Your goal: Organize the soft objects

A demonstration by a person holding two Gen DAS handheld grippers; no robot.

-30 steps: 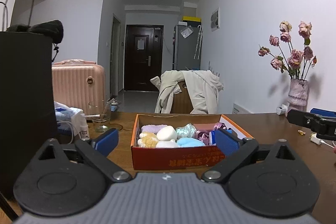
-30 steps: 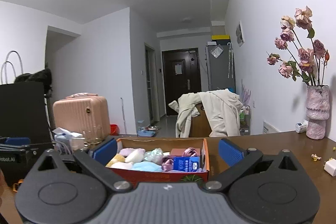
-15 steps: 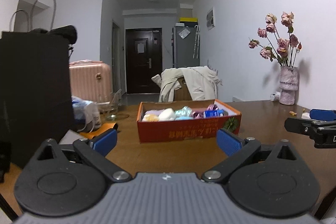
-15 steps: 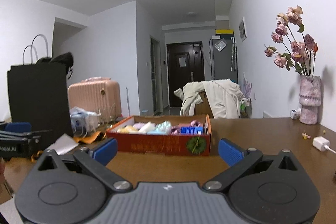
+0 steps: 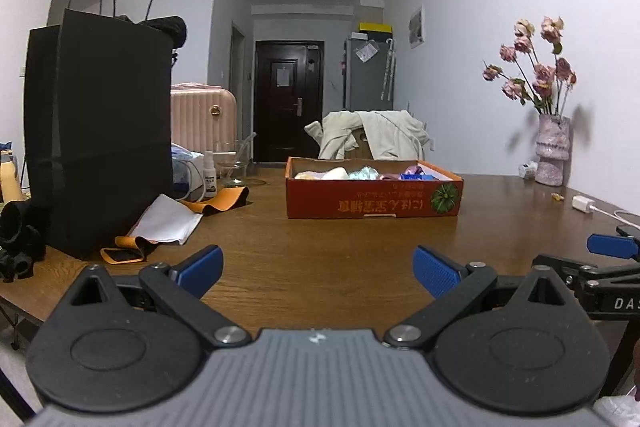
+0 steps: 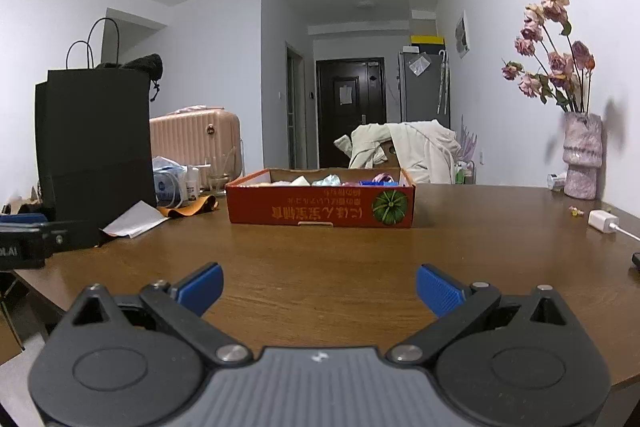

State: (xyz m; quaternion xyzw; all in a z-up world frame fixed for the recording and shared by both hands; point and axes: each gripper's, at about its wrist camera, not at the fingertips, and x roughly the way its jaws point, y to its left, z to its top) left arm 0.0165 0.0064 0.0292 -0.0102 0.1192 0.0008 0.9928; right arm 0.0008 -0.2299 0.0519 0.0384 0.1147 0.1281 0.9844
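Observation:
An orange cardboard box (image 5: 372,201) (image 6: 320,205) stands on the brown table (image 5: 320,255) (image 6: 320,259), well ahead of both grippers. Several soft objects (image 5: 352,174) (image 6: 320,181) in white, pale blue, pink and purple show just above its rim. My left gripper (image 5: 318,269) is open near the table's front edge with nothing between its blue pads. My right gripper (image 6: 319,285) is open and empty too, low over the front edge. The right gripper's blue tip shows at the right of the left wrist view.
A tall black paper bag (image 5: 96,147) (image 6: 94,143) stands at the left, with white paper (image 5: 168,221) and an orange strap (image 5: 216,201) beside it. A vase of dried roses (image 5: 554,151) (image 6: 582,155) and a white charger (image 5: 582,205) (image 6: 602,221) sit at the right. A glass and small bottles stand behind the bag.
Both grippers have pulled back from the box and dropped lower; the box now looks smaller and farther away, with more bare table in front. Both stay open.

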